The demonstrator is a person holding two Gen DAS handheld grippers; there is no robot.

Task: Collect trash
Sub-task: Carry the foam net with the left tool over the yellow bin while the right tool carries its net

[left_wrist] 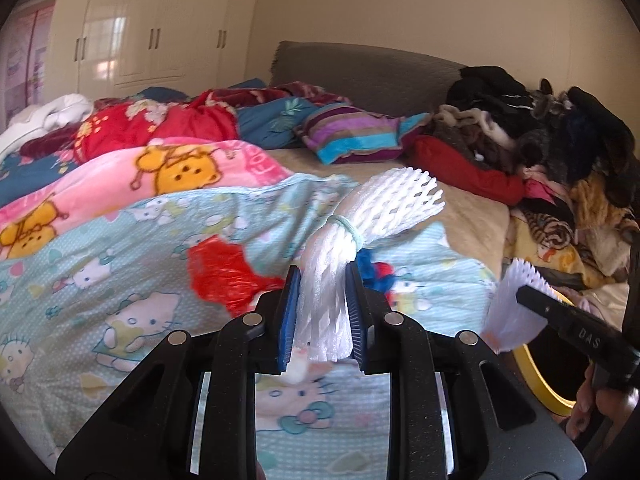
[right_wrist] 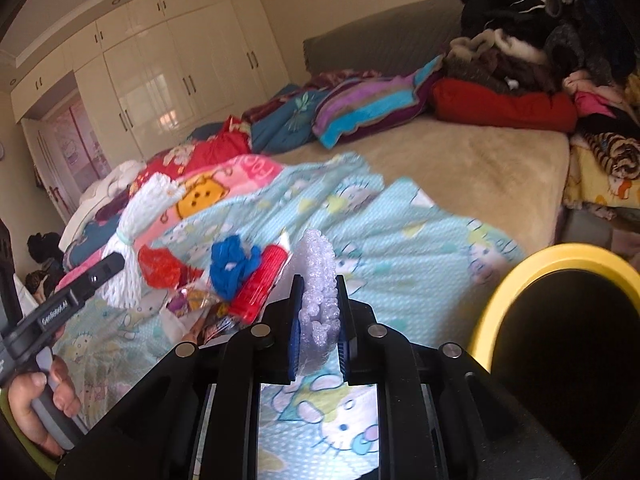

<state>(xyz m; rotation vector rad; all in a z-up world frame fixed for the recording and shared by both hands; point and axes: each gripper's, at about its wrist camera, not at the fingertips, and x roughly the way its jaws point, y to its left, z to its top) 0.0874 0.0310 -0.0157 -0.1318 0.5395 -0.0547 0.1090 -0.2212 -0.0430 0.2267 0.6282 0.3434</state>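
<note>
My left gripper (left_wrist: 323,280) is shut on a white foam net bundle (left_wrist: 376,208) tied with a pale green band, held above the Hello Kitty blanket (left_wrist: 120,280); the bundle also shows in the right wrist view (right_wrist: 136,240). My right gripper (right_wrist: 319,288) is shut on a white foam sheet (right_wrist: 318,284), seen from the left wrist as a white fan (left_wrist: 512,308). A yellow-rimmed bin (right_wrist: 560,320) with a dark inside stands at the right. On the blanket lie a red plastic bag (right_wrist: 164,268), a blue bag (right_wrist: 232,264), a red packet (right_wrist: 260,284) and a snack wrapper (right_wrist: 192,300).
The bed carries a pink bear blanket (left_wrist: 120,184), a striped pillow (left_wrist: 352,132) and a red cushion (right_wrist: 500,108). A heap of dark clothes (left_wrist: 540,120) fills the far right. White wardrobes (right_wrist: 168,80) stand behind the bed. Bare beige mattress (right_wrist: 460,168) lies beyond the blanket.
</note>
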